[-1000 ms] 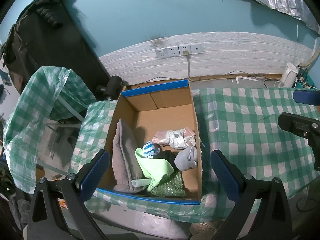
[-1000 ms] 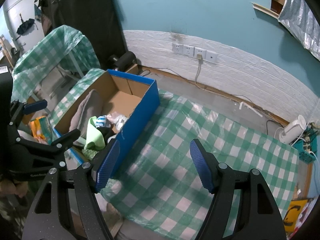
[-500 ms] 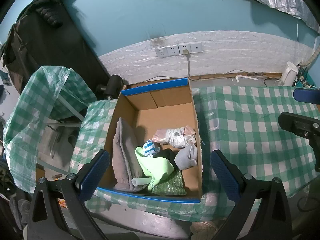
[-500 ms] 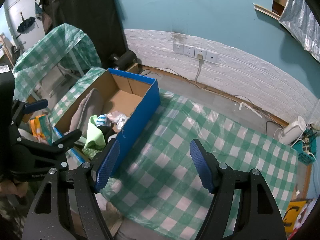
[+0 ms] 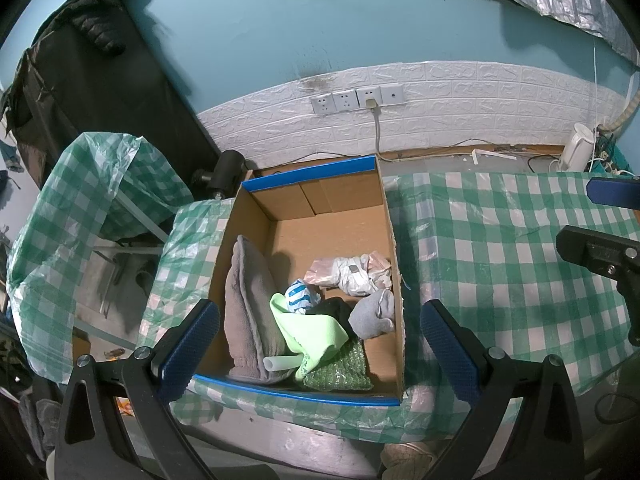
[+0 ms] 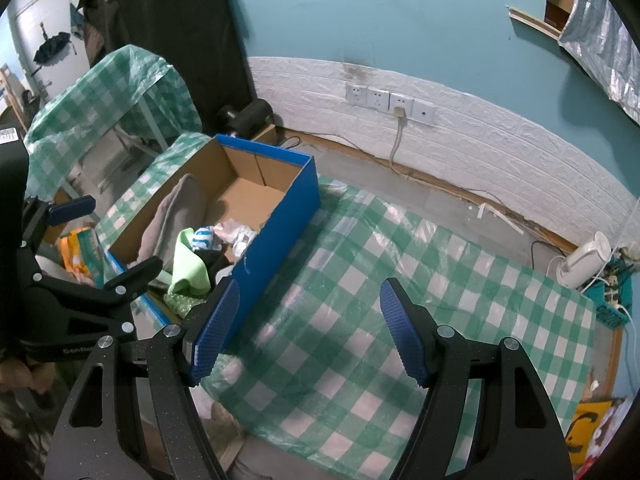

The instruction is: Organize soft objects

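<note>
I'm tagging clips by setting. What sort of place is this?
Probably a lived-in home room or spare workroom: a table under a checked plastic cloth, wall sockets above the floor, and a box of soft things.

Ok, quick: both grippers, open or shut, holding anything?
Left gripper: open, holding nothing, above the box.
Right gripper: open, holding nothing, over the tablecloth.

In the box (image 5: pixel 256 236), a black cloth (image 5: pixel 334 309) lies mostly buried under the green cloth (image 5: pixel 316 334) and grey sock (image 5: pixel 374 314); its kind is unclear. The bubble wrap (image 5: pixel 340 374) is half covered. A yellow sign (image 6: pixel 590 424) is cut off at the right wrist view's edge, and a hand (image 6: pixel 16 376) barely shows at its left edge.
</note>
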Tool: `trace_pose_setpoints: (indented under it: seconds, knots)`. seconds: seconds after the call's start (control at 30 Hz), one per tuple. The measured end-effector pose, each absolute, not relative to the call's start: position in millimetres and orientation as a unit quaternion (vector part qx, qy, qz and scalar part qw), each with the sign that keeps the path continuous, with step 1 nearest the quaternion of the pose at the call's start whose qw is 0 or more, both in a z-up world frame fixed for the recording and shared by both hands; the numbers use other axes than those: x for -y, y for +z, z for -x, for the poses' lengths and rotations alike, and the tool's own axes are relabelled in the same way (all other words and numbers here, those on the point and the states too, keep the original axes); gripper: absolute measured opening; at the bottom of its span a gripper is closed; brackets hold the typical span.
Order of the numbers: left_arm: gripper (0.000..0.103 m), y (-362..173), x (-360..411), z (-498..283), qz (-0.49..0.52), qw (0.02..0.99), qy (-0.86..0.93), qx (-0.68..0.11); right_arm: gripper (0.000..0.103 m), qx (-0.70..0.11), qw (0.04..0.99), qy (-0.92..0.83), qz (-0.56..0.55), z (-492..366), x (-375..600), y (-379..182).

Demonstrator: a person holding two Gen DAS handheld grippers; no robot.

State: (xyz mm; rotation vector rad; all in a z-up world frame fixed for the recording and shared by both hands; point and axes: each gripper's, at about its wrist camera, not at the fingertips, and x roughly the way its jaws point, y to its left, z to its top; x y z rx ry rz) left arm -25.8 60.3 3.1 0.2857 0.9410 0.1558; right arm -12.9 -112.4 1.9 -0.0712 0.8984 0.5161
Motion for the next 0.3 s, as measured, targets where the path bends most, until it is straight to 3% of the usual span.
trace_pose_setpoints:
  seconds: [0.3]
  knots:
    - [0.101,3.0,-60.3,25.7,-0.137,0.879,0.075,-0.451,0.073,-0.429,0.868,0.246,0.034,12.6,111.7,2.1]
